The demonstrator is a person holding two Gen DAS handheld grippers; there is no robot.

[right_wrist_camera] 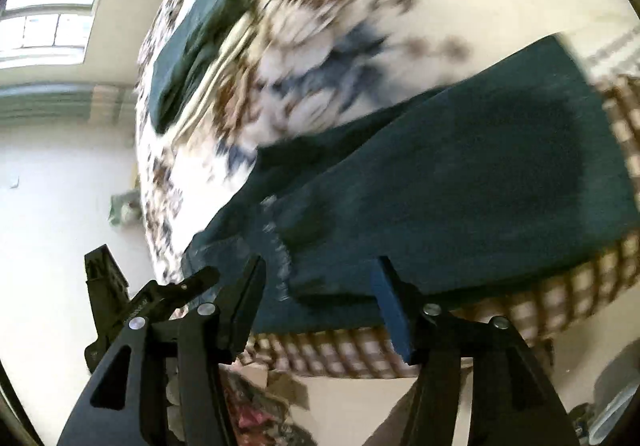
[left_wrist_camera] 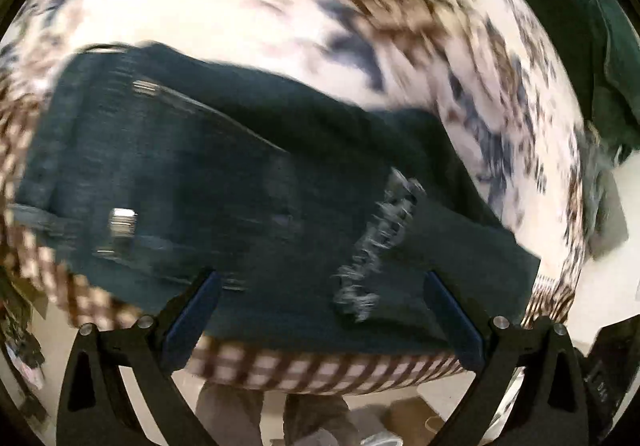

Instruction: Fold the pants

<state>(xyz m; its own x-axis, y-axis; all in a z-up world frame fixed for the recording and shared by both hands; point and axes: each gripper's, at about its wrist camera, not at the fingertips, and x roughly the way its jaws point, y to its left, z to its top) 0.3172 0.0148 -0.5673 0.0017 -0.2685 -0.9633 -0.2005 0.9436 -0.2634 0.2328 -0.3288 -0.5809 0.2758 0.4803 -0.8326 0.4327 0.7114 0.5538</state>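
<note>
Dark blue jeans lie folded on a bed with a floral cover, near its checked front edge. A frayed rip shows in the left wrist view. My left gripper is open just above the jeans' near edge, holding nothing. In the right wrist view the jeans stretch to the right. My right gripper is open over their near edge, empty. Both views are motion-blurred.
A dark green cloth and a striped cloth lie at the far side of the bed, the green one also in the left wrist view. The other gripper shows at left. Pale floor and clutter lie beyond the bed's edge.
</note>
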